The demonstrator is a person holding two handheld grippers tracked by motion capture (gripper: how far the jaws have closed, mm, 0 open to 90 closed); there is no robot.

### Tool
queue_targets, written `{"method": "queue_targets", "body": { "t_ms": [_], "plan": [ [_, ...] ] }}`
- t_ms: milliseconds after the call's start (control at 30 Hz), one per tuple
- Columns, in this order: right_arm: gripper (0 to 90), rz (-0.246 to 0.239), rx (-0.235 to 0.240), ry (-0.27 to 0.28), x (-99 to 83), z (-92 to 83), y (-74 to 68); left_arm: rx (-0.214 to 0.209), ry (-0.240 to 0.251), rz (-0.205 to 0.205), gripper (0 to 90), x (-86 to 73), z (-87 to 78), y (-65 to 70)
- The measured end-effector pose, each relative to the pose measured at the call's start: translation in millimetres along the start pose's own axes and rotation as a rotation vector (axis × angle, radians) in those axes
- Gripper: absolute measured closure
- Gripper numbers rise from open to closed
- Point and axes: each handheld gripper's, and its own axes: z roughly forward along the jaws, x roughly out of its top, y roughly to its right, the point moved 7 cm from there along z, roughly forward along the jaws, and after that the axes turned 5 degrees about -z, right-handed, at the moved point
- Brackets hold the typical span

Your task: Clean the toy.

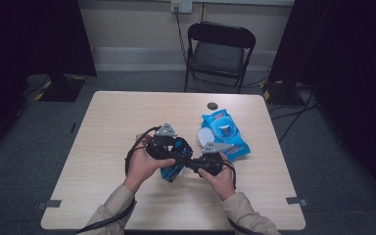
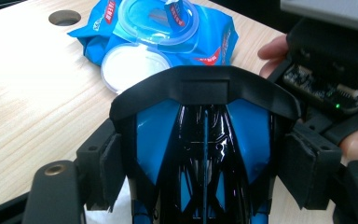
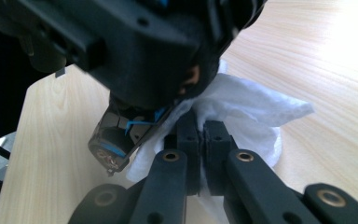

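Two things were already in hand: the left gripper (image 1: 169, 147) had its jaws clamped on the sides of a blue and black toy car (image 2: 205, 154), and the right gripper (image 3: 200, 140) had its jaws pressed together on a white wet wipe (image 3: 247, 112). Both met just in front of the blue wipes pack (image 1: 223, 133), which lay on the table (image 1: 112, 127) with its round lid (image 2: 129, 65) flipped open. The wipe lay against the underside of the car near one wheel (image 3: 109, 147), so fetching a wipe looked done and the cleaning itself seemed to be under way. How much of the car had been wiped could not be told. Left, by my reading, were the rest of the wiping, setting the car down and closing the pack beside it.
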Motion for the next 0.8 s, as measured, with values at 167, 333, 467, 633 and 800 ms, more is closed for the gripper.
{"method": "queue_targets", "body": {
  "t_ms": [167,333,467,633,800],
  "plan": [
    [88.7,0.003,0.017,-0.010,-4.7,3.8,-3.8,-0.002,0.011,-0.004,25.3,2.2,-0.5,0.2],
    [88.7,0.011,0.039,-0.016,-10.0,8.6,-6.5,-0.008,0.020,-0.005,25.3,4.2,-1.0,1.6],
    [88.6,0.005,0.048,-0.029,-13.6,11.7,-8.8,-0.006,0.031,-0.008,25.3,6.1,-2.9,1.4],
    [88.6,-0.001,0.057,-0.037,-14.4,11.9,-9.9,0.002,0.041,-0.008,25.3,8.4,-7.3,-0.8],
    [88.6,-0.007,0.052,-0.059,-18.4,12.4,-9.4,0.009,0.044,-0.011,25.3,8.5,-11.1,-2.7]
  ]
}}
